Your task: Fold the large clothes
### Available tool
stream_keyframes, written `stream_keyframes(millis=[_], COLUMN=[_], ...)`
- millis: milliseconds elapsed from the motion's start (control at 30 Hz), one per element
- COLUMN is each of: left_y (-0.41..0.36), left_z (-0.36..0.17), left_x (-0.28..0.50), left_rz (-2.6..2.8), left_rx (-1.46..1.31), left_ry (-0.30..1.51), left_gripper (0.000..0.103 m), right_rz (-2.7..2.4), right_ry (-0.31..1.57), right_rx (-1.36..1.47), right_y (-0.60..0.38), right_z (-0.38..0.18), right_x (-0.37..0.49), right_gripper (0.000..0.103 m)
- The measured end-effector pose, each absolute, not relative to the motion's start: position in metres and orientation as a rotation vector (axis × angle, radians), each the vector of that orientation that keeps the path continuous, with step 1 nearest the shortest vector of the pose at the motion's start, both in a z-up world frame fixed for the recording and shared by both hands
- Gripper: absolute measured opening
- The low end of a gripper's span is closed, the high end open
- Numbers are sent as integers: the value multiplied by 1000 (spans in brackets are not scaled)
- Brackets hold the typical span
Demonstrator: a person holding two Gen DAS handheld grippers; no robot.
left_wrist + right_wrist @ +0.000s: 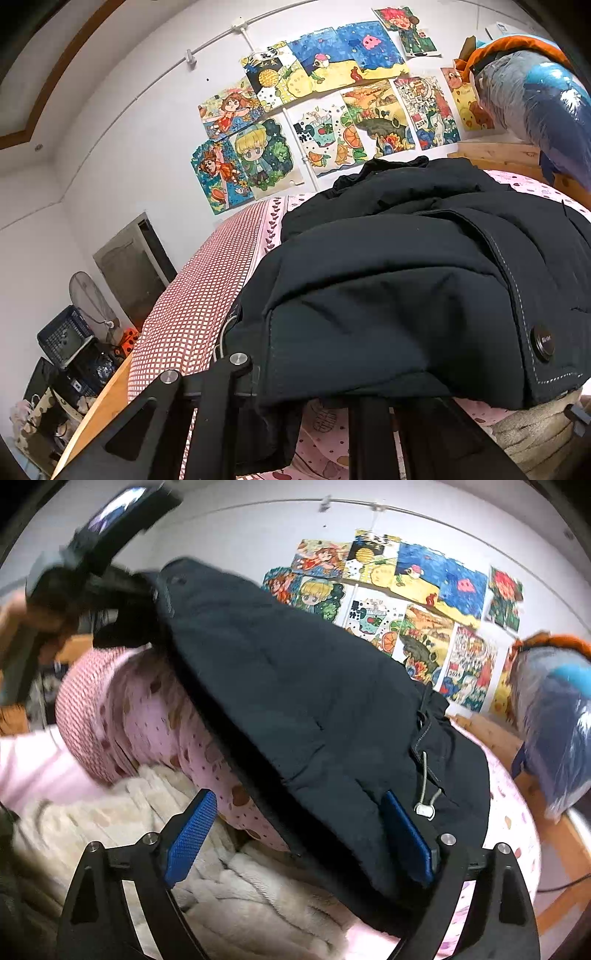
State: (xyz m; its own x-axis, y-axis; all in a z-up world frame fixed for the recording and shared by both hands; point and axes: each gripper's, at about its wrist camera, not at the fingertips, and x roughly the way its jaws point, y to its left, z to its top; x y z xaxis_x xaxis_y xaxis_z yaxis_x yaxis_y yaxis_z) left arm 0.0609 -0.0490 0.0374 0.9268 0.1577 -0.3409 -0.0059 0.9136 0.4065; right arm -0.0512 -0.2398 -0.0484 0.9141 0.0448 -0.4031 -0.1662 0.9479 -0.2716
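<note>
Jacket [424,277], dark and padded, lies heaped on the bed [192,295], mid-fold. Left gripper [280,398] pinches its near hem, fabric draped over the fingers. Right gripper [299,834] is spread wide over the near edge, empty. Next, likely: close right, carry the hem far across.

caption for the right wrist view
Open right gripper approaching the edge of a dark padded jacket on a pink bedspread.

left wrist: low, close, facing wall | right wrist: same | shared: jacket [406,277] [295,709], drawings [325,110] [406,602]
</note>
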Motion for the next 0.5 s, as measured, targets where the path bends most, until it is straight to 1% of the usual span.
stream_keyframes(millis=[167, 233, 267, 300, 367, 400, 500], left_y=[-48, -49, -49, -49, -48, -48, -48], left_z=[37, 37, 37, 37, 38, 38, 36], left_x=[60, 60, 60, 60, 59, 59, 58], left_rz=[81, 80, 79, 80, 74, 73, 68], left_rx=[409, 411, 414, 414, 415, 413, 408], left_ry=[378, 378, 376, 375, 372, 369, 364], left_gripper=[15, 15, 14, 14, 14, 14, 14], right_rz=[39, 12, -2, -12, -16, -13, -8], right_ry=[384, 359, 349, 343, 331, 320, 296], right_rx=[-349, -348, -347, -343, -314, -296, -255], right_y=[-233, -232, -232, -232, -235, -237, -244], right_z=[-43, -38, -36, -33, -29, -26, -20], right_x=[-50, -53, -54, -55, -57, -59, -63], right_gripper=[88, 86, 76, 61, 47, 38, 24])
